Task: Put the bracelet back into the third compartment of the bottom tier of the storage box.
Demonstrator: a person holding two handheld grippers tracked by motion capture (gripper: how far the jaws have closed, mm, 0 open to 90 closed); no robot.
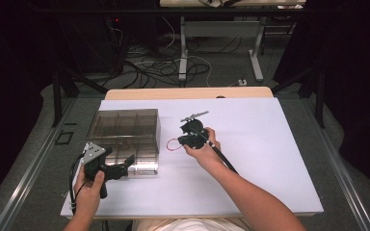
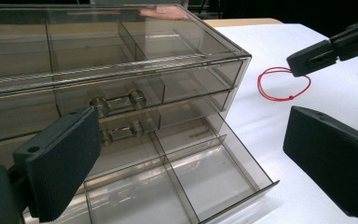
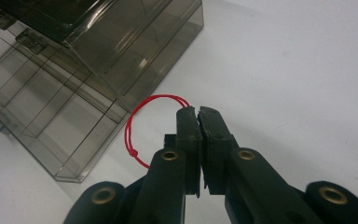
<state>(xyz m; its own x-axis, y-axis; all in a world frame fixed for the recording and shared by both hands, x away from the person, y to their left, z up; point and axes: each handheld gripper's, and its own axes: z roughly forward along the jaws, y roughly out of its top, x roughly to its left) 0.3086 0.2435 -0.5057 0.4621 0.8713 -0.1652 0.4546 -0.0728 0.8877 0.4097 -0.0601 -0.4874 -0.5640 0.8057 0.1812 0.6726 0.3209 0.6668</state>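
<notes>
Item 1: smoky transparent plastic drawer cabinet (image 1: 125, 130), standing on the white-covered table (image 1: 270, 159). Its lowest drawer (image 2: 205, 177) is pulled out toward the person; divided compartments, all bare as far as visible. This cabinet serves as landmark for the entries below.

Item 2: thin red cord loop with a small knot (image 3: 135, 130). Located just beside the cabinet's right front corner, near the open drawer. One end is pinched; the remainder hangs or trails toward the cabinet. Whether the free end touches the table cannot be told. The loop is roughly oval, long axis running from the pinch point toward the drawer, knot at the far lower side.

Item 3: right claw (image 3: 198, 112). Jaws pressed together on the cord's near edge, to the right of the cabinet.

Item 4: left claw (image 2: 186, 154). Jaws spread, nothing between the pads, aimed at the cabinet front, over the open drawer.

Handling note (judgement): the step appears to be carrying the cord into the drawer. Lift so the limp loop clears the drawer's front wall, centre it above one compartment, lower, then release. The left claw could steady the cabinet.
</notes>
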